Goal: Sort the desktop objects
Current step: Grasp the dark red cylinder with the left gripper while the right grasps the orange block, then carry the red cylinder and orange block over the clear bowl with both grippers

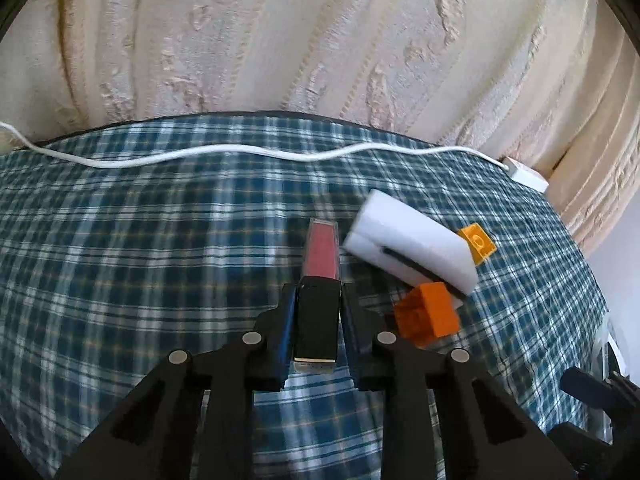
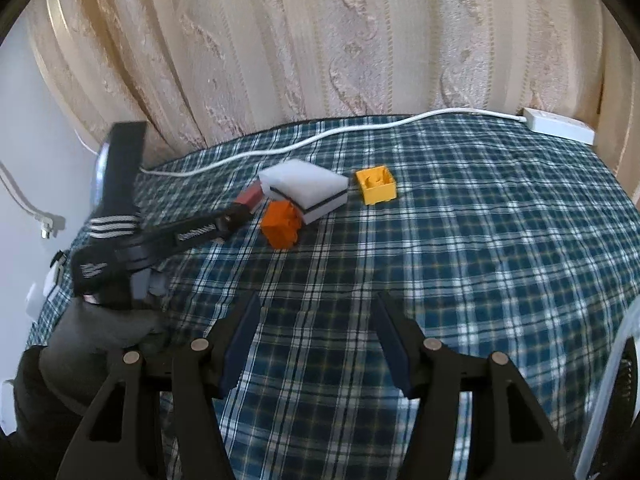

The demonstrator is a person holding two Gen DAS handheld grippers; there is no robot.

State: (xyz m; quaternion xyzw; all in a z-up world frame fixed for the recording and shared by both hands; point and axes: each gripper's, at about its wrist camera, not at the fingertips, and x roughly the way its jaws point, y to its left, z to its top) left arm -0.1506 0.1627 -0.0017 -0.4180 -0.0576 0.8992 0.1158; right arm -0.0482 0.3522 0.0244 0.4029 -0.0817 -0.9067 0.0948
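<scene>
Lip gloss [image 1: 320, 276] is being pinched by left tool [image 1: 316, 320] beside sponge [image 1: 412, 240] at 2 o'clock, probably needing lifting clear; right tool [image 2: 316, 344] is being held spread, idle.

The left black two-finger tool [image 1: 318, 320] has its fingers pressed against the black cap of a pink lip-gloss tube [image 1: 320, 280]. The right black two-finger tool [image 2: 318, 340] hovers with fingers spread apart, gripping nothing.

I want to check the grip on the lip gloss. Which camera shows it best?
The left wrist view: the lip gloss fills the centre, its black cap clamped in the left gripper. The right wrist view shows only its pink end, small and blurred, beside the white sponge.
</scene>
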